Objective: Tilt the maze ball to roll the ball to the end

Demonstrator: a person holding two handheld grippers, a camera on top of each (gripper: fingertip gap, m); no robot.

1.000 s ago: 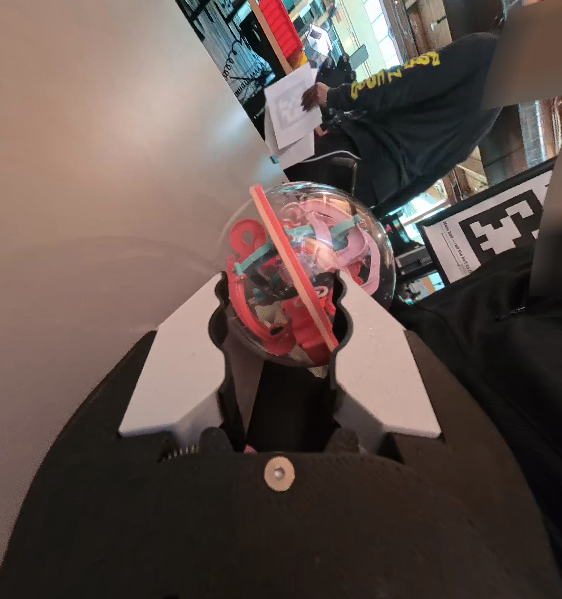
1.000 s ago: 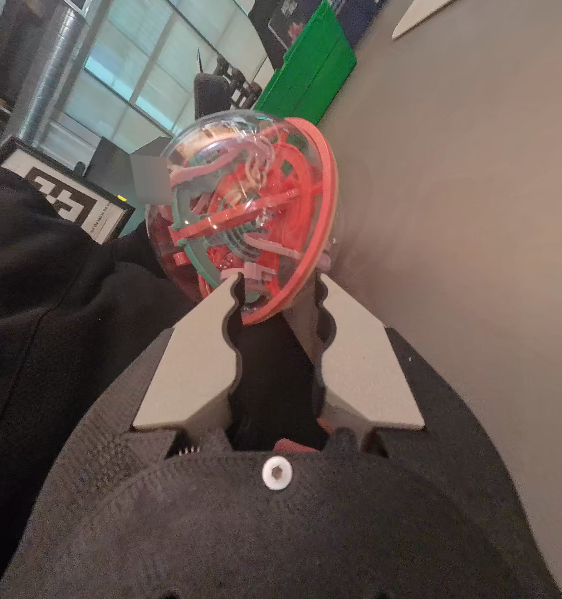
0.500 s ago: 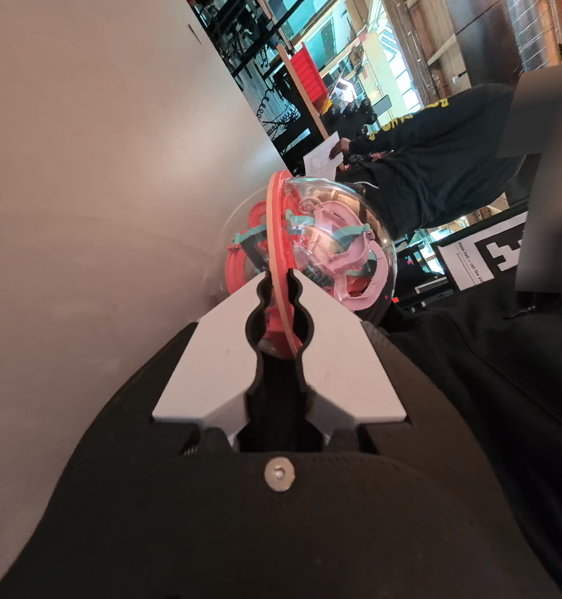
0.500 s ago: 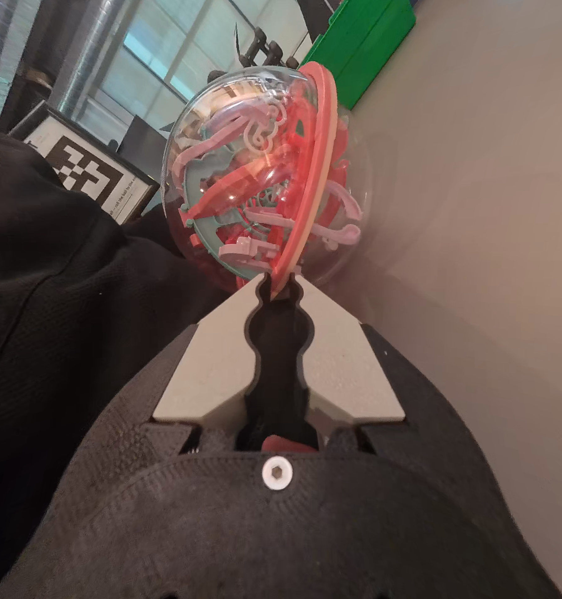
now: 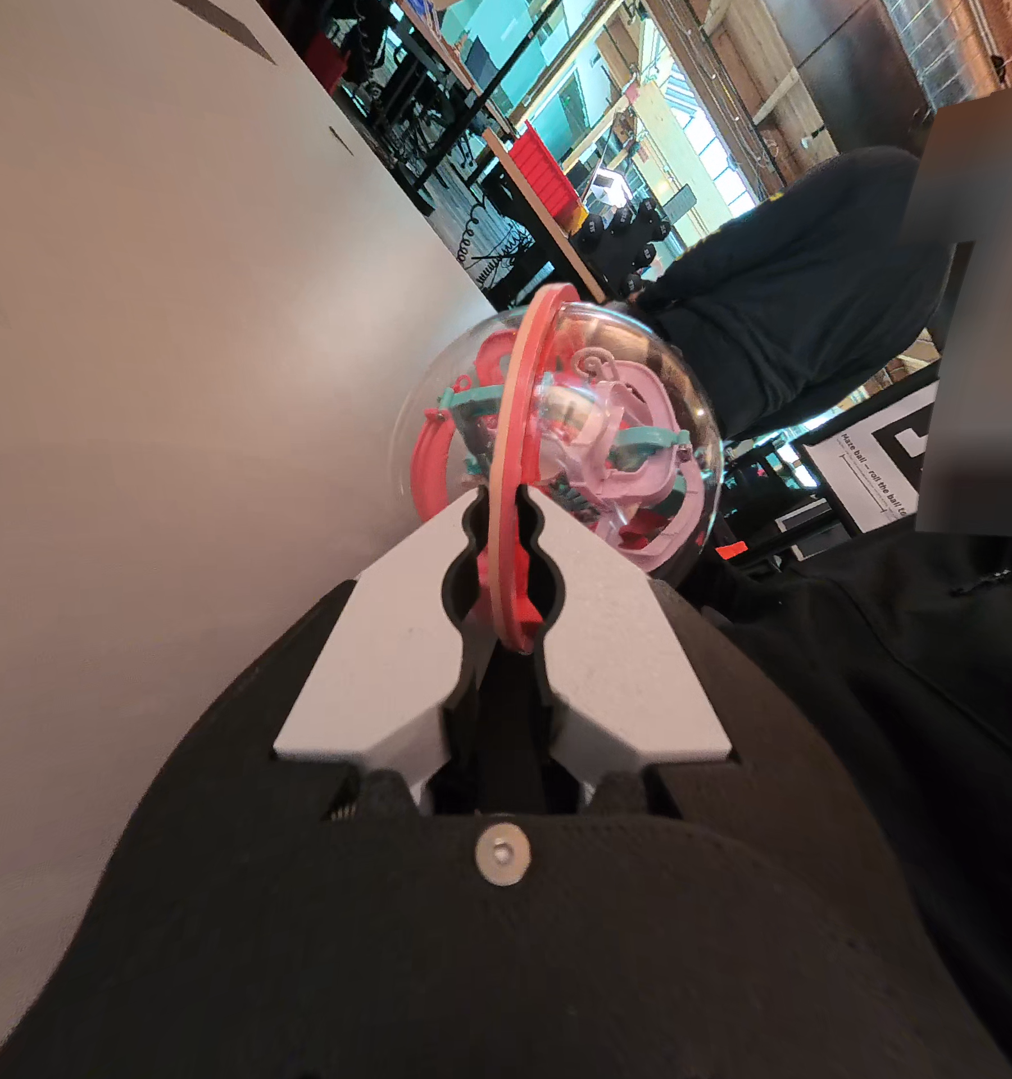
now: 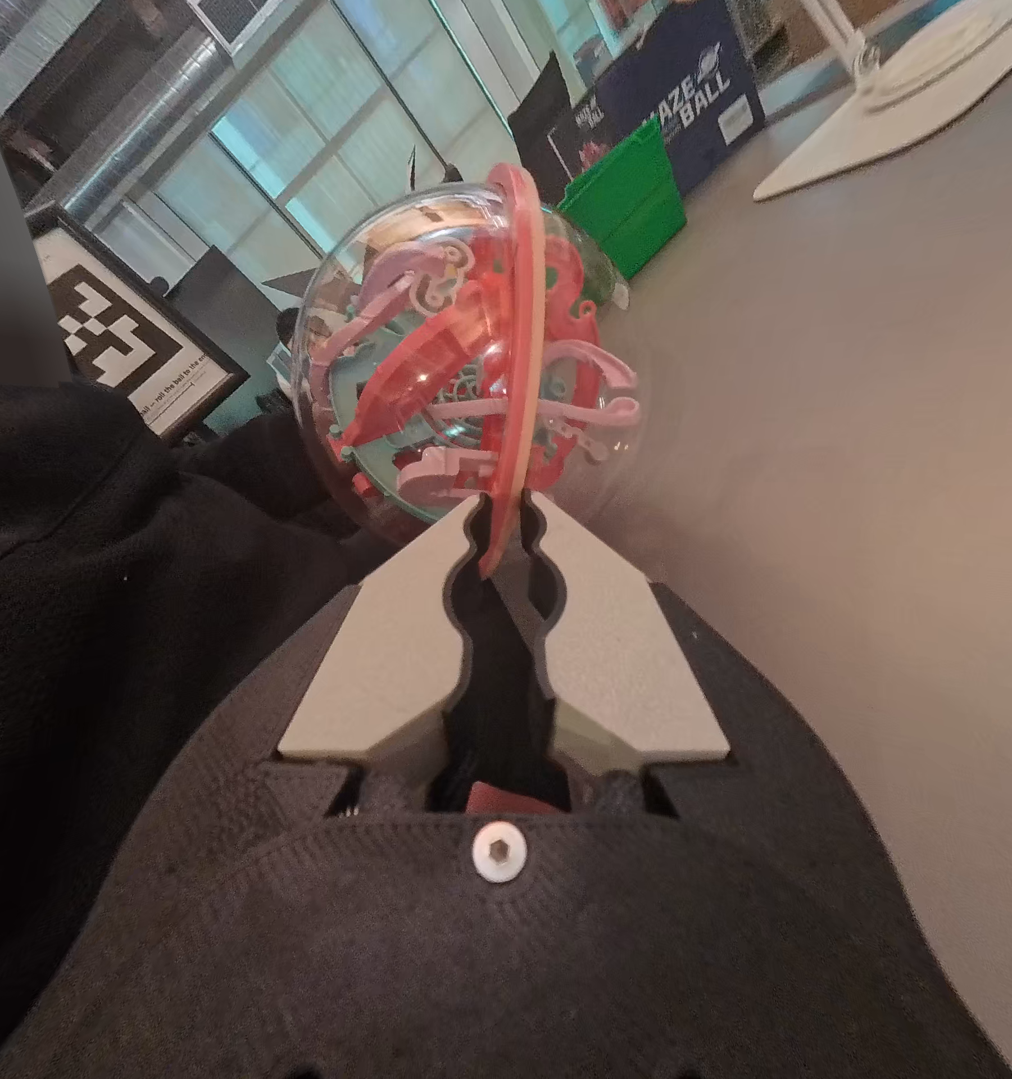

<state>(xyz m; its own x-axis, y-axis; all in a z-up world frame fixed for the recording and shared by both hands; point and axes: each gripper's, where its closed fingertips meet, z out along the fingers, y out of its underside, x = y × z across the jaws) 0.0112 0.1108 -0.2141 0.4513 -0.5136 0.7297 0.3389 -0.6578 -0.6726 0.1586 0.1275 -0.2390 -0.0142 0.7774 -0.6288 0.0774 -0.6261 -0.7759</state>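
Note:
The maze ball (image 5: 573,432) is a clear sphere with red, pink and teal tracks inside and a red rim around its middle. In the left wrist view my left gripper (image 5: 504,496) is shut on that red rim (image 5: 506,560), both pads pressed on it. In the right wrist view the same ball (image 6: 462,373) fills the centre, and my right gripper (image 6: 504,496) is shut on its red rim (image 6: 506,514) from the other side. The ball is lifted off the grey table (image 6: 842,467). The small ball inside cannot be made out.
A green bin (image 6: 626,210) and a dark box (image 6: 667,111) stand at the table's far edge, with a white mat (image 6: 900,117) to the right. A framed marker sign (image 6: 124,344) stands nearby. A person in dark clothing (image 5: 783,280) sits beyond the ball. Some 15 cm of space lies between my two pairs of fingers.
Both grippers closed from wide open onto the ball's red rim. The ball has since been lifted and turned, so the rim stands nearly upright in both views.

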